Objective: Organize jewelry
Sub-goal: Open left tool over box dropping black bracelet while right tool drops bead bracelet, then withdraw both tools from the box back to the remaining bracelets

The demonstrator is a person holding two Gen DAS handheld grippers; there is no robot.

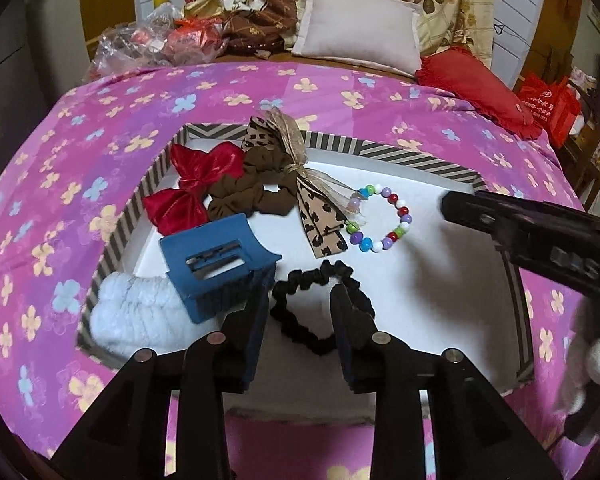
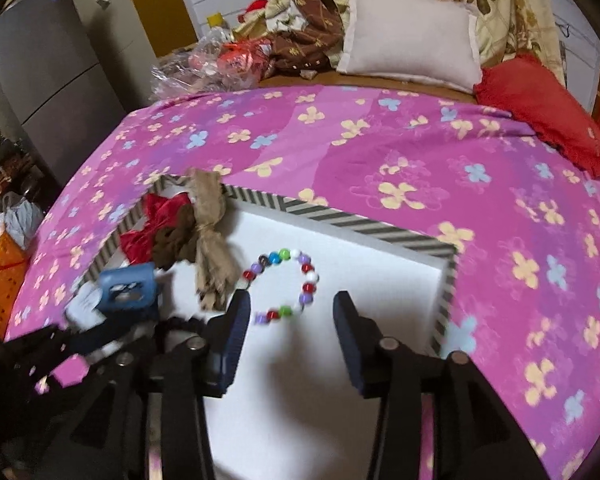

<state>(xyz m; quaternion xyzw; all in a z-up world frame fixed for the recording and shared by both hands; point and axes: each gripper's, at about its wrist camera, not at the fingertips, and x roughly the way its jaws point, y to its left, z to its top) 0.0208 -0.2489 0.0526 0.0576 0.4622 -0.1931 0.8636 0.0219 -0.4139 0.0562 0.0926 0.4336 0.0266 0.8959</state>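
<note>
Left gripper [image 1: 298, 300] wide over ruffled black scrunchie [image 1: 320, 304] | right gripper [image 2: 292, 308] wide near glossy bead bracelet [image 2: 286, 286]

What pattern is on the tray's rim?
Diagonal black-and-beige stripes on the tray's rim, clearest in the left wrist view.

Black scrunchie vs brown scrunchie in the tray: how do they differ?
The black scrunchie is thin and lies spread in an open loop; the brown scrunchie is thicker and bunched up. The black one lies between the fingers of the open left claw; the brown one sits farther back, touching the red bow. Both are ruffled fabric inside the striped tray.
</note>
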